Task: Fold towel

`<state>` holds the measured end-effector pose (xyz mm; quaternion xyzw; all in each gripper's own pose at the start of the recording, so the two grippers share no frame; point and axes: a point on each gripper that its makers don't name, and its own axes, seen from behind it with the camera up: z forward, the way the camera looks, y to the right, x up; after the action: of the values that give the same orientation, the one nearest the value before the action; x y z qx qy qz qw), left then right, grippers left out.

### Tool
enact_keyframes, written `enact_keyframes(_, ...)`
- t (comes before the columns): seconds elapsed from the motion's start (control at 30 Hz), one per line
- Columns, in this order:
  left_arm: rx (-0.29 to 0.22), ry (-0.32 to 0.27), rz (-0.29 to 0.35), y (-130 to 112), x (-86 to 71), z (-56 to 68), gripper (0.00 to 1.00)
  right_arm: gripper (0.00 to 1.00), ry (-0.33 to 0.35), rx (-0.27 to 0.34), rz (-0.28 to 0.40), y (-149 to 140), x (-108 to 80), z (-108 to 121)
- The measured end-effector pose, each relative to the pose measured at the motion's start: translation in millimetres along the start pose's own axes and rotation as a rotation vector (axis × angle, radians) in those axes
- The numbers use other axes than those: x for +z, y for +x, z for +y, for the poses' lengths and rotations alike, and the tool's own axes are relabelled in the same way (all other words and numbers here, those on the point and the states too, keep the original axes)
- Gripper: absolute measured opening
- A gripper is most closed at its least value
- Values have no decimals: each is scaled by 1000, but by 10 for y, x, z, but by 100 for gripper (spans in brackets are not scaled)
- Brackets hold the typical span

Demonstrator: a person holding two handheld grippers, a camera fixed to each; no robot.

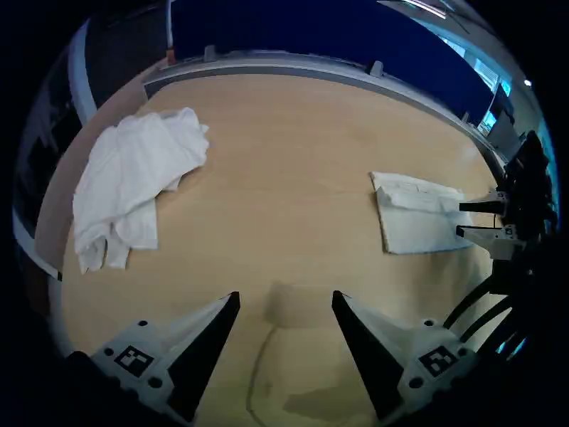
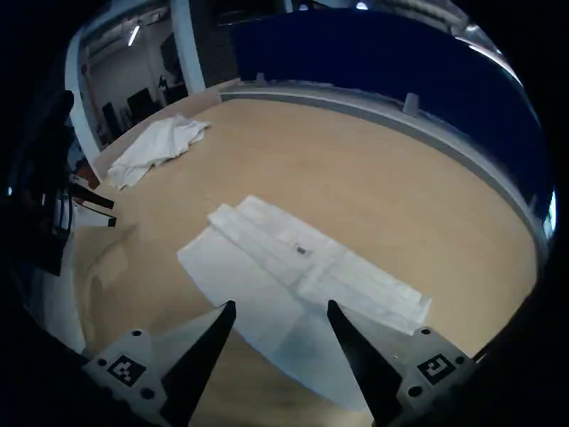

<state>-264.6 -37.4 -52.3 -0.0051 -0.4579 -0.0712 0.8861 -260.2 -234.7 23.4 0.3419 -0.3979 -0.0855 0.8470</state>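
My right tongs (image 2: 277, 309) hang wide open over the near edge of the flat towel (image 2: 306, 274), gripping nothing; both tips sit above the cloth, and I cannot tell whether they touch it. My left tongs (image 1: 284, 302) are also spread wide and empty, over bare desk (image 1: 299, 135) in the lower middle of the left gripper view.

In the right gripper view the flat towel lies in the centre of the frame. Its long axis runs on a slant from middle left down to lower right, with a doubled band along the far side. In the left gripper view it sits at the right of the frame. A crumpled towel (image 1: 135, 178) lies well apart at upper left.

As I judge it, the next fold begins at this near edge. I'd slip one tip under the hem, close on a single layer close to a corner, and bring my left tongs over to the matching corner. Lifting both ends evenly should carry the edge across square to the long axis. Pinching mid-edge alone would likely let the corners droop and skew the fold.
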Motion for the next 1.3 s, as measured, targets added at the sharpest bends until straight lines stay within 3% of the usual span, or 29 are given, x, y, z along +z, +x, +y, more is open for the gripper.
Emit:
enact_keyframes(0.3, -57, 27, -16, -330, -93, -136, 97, 100, 43, -54, -41, -96, 79, -165)
enact_keyframes(0.77, -59, 23, -16, -370, -102, -109, 96, 100, 40, -34, -49, -69, 216, -105)
enact_keyframes(1.3, -61, 17, -18, -397, -158, -115, 96, 100, 4, -38, -17, 302, 312, 157)
